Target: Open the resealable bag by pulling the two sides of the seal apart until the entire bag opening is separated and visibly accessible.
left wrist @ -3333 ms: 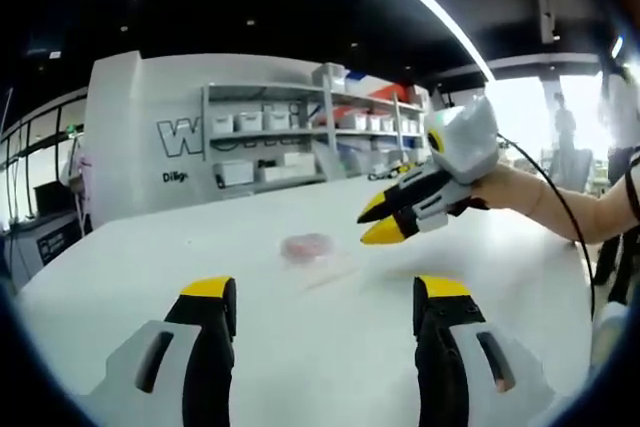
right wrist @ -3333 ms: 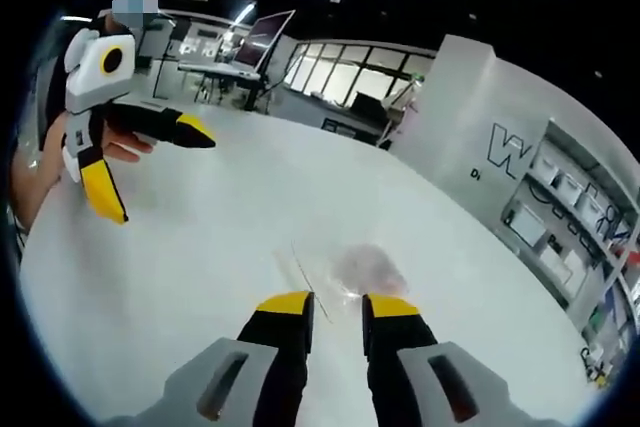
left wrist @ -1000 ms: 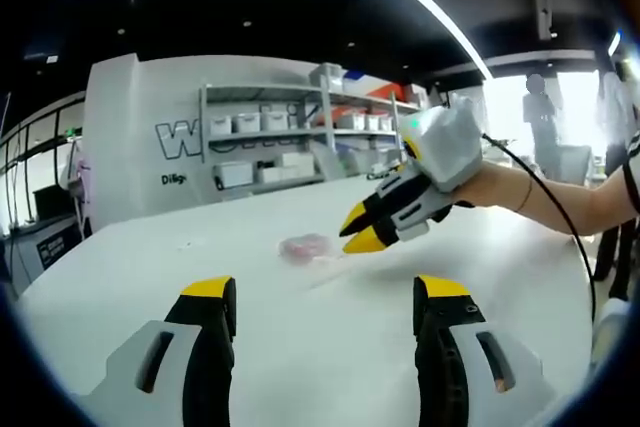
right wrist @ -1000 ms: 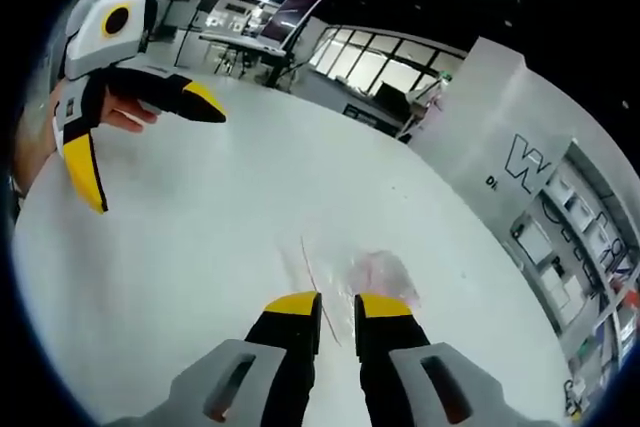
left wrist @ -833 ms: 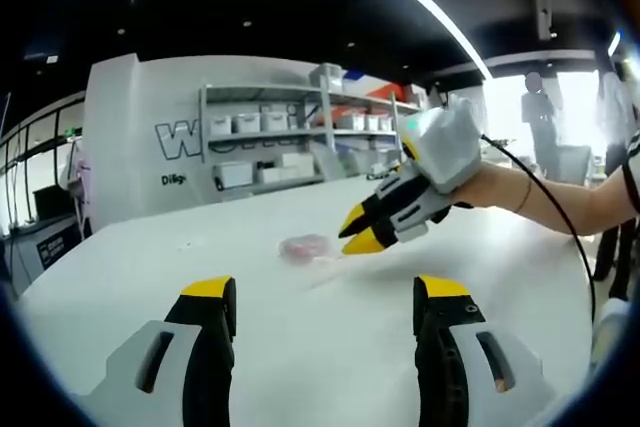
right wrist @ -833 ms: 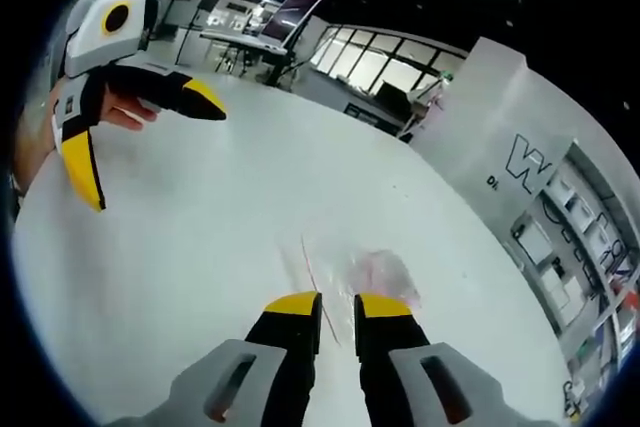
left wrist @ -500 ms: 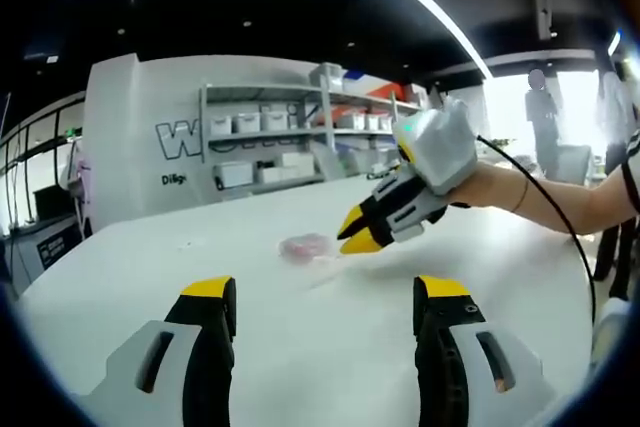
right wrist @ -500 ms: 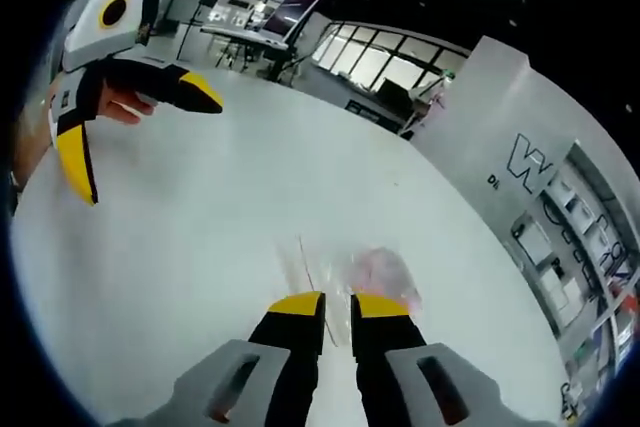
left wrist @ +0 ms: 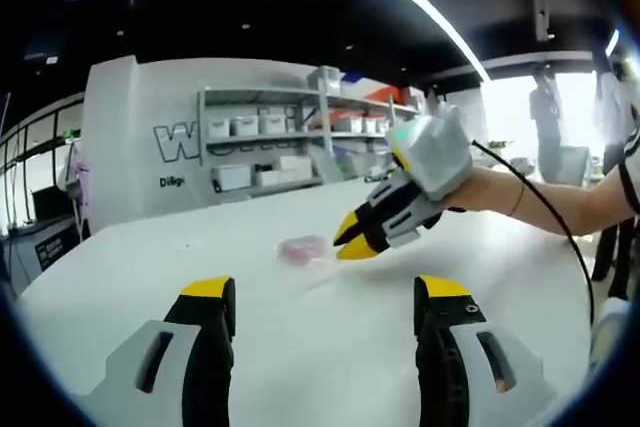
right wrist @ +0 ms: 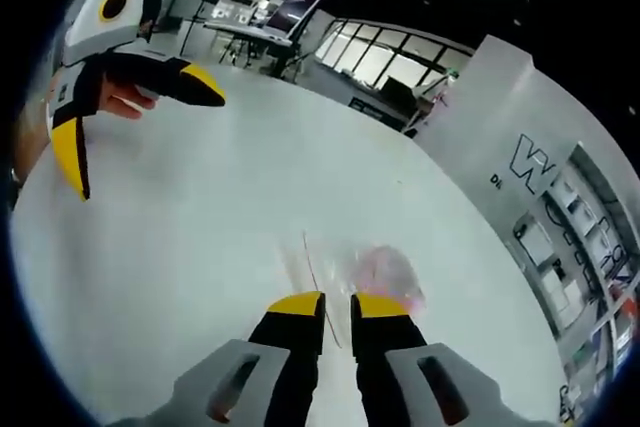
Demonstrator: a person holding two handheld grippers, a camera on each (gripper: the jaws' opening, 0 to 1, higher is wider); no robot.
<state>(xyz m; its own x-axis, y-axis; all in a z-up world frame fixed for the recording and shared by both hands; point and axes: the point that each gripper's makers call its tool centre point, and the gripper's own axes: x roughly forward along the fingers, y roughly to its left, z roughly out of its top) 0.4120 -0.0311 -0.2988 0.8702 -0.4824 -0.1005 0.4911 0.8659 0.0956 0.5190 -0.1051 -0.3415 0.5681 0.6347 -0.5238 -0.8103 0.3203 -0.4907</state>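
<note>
The resealable bag (left wrist: 305, 247) lies flat on the white table (left wrist: 150, 267), clear plastic with something pink inside. In the right gripper view the bag (right wrist: 385, 272) sits just beyond my right gripper (right wrist: 337, 305), and its thin seal line (right wrist: 315, 265) runs toward the narrow gap between the jaws. The left gripper view shows my right gripper (left wrist: 348, 244) with its tips close together at the bag's near edge. My left gripper (left wrist: 325, 289) is wide open, holds nothing, and sits well back from the bag. The right gripper view shows the left gripper (right wrist: 125, 112) at the upper left.
Shelves with white boxes (left wrist: 270, 147) stand against a white wall behind the table. A person's forearm and a black cable (left wrist: 540, 197) reach in from the right. Desks and a monitor (right wrist: 290, 12) stand beyond the table's far side. A person (left wrist: 545, 107) stands in the distance.
My right gripper has moved down and in toward the bag's edge, and its jaws have narrowed. My left gripper has stayed open and nearly still.
</note>
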